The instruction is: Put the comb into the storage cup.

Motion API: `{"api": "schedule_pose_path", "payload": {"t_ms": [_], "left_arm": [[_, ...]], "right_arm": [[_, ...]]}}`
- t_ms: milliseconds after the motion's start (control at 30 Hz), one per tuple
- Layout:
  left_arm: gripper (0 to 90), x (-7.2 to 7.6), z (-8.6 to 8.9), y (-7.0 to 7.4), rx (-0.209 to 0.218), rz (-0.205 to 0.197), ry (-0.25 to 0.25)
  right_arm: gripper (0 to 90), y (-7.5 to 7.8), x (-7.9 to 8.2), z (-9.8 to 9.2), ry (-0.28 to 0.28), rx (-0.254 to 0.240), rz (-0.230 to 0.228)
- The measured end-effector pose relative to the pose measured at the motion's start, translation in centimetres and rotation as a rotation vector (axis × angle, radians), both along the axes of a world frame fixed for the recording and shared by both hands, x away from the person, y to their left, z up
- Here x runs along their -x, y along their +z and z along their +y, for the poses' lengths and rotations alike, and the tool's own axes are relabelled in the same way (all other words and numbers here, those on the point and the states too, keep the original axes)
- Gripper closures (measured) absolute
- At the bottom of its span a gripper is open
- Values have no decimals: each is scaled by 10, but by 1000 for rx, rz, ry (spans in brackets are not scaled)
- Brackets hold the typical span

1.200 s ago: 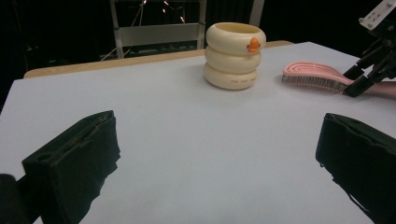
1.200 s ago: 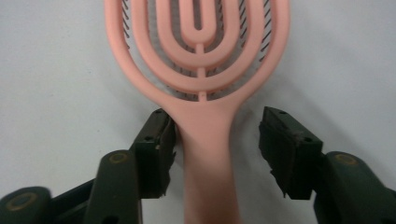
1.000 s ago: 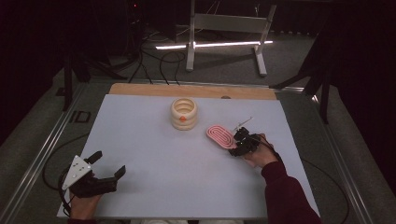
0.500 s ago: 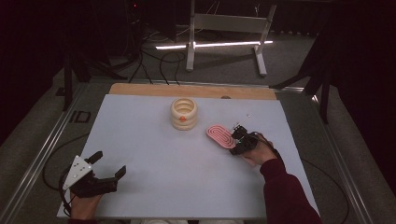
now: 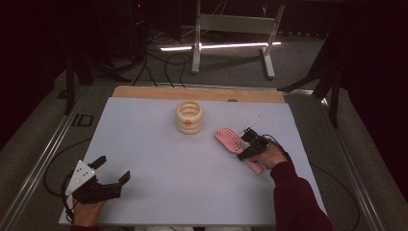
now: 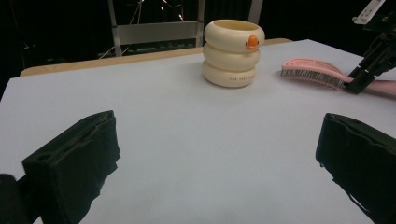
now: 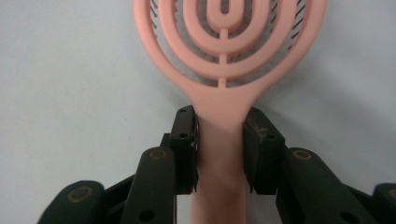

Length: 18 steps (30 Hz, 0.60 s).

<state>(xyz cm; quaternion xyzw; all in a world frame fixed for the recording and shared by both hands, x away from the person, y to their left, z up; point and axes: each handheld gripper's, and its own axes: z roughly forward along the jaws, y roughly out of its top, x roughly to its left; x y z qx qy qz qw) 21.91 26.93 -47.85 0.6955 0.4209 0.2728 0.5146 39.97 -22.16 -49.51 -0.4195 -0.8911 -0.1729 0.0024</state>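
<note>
Left hand-held gripper (image 5: 108,179) rests at the near left of the tabletop (image 5: 159,159), jaws spread wide, nothing between them. Well ahead of it and to its right stands a cream ringed cup (image 6: 233,52) with a small orange duck-like mark (image 6: 252,42) and a line of tiny print low on its side, too small to read.

Right hand-held gripper (image 7: 219,149) has just been closing and now grips the pink hairbrush (image 7: 224,42) at the neck of the handle, one pad flat on each side, just below the looped head. The brush lies flat on the tabletop, bristles down, head pointing away from this gripper, handle running back under it toward the hand (image 5: 272,156).

Handling guess: light, stiff moulded plastic with a smooth handle, so it could slip or swivel in the pads. The open head looks thin, and the bristles flex. The neck is the narrowest firm spot and a good place to hold. No brand or writing seen on the brush.
</note>
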Motion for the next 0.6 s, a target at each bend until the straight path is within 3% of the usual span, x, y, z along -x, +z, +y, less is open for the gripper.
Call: {"api": "schedule_pose_path", "payload": {"t_ms": [200,300,600], "left_arm": [[4,0,-2,-1,-1,2,-5],[4,0,-2,-1,0,2,-5],[3,0,-1,-1,1,3,-2]], "right_arm": [[652,0,2,6,-1,41,-12],[682,0,3,7,2,60,-31],[695,1,7,11,22,85,-56]]}}
